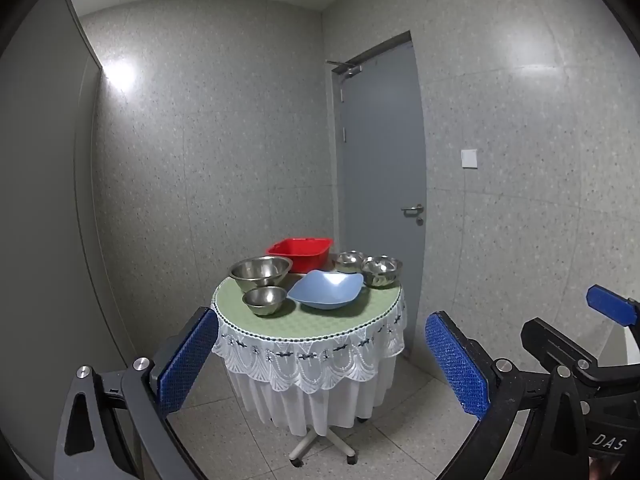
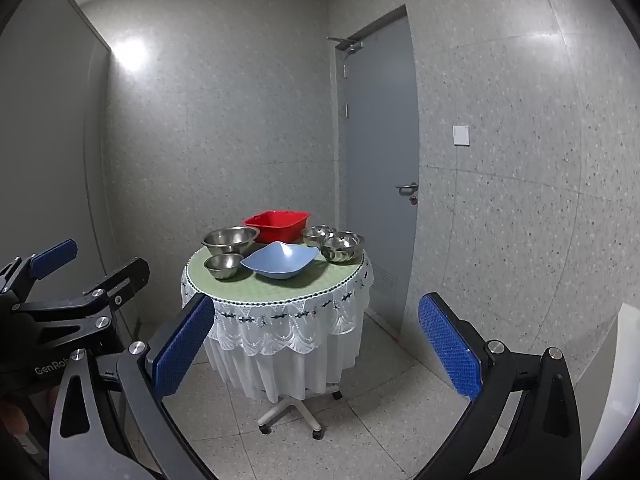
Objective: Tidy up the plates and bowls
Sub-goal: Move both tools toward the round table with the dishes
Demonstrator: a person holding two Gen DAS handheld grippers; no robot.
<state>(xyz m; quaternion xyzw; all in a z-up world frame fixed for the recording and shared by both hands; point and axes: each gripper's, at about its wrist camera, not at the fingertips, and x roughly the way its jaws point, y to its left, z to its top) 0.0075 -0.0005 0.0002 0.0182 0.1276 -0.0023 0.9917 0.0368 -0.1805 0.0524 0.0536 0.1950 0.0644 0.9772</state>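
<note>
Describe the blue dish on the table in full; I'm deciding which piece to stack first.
The blue dish is a shallow, squarish dish with curved, pointed corners, seemingly matte plastic, pale blue. It sits upright and looks empty near the middle of the round table, on the green cloth. Steel bowls stand to its left and right, a red tub behind. Whether it touches any of them cannot be told. Neither gripper is near it.

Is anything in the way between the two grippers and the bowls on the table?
Nothing visible. Left gripper and right gripper are open, well short of the table. The small steel bowl and blue dish sit nearest.
</note>
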